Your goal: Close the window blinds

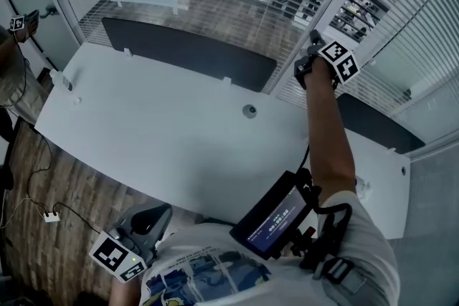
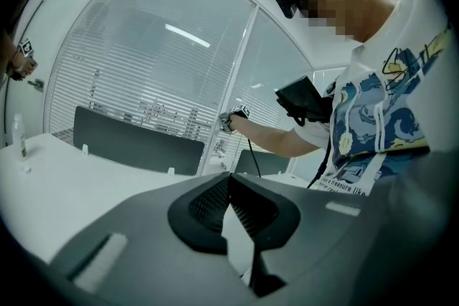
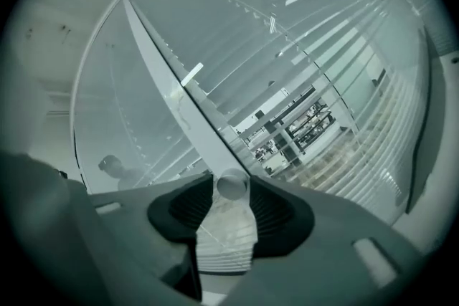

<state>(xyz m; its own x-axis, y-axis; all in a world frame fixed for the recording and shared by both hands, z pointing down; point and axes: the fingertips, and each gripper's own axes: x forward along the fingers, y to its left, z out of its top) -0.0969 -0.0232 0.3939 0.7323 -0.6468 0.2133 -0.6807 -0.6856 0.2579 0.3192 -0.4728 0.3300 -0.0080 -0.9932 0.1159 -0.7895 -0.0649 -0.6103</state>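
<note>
A person stands at a long white desk and stretches the right arm out to the glass wall. The right gripper is up at the white post between two panes. Its fingers are apart, and a small round knob on the post sits right between them, very close to both sides. The blinds hang on the glass just beside that post, on both sides of it. Their thin slats lie flat, so there are gaps, and shelves in the room behind show through. The left gripper is low down near the person's body, over the near edge of the desk, well away from the blinds. Its fingers are together at the tips with nothing between them. A dark panel stands along the far edge of the desk. A small screen hangs on the person's chest.
</note>
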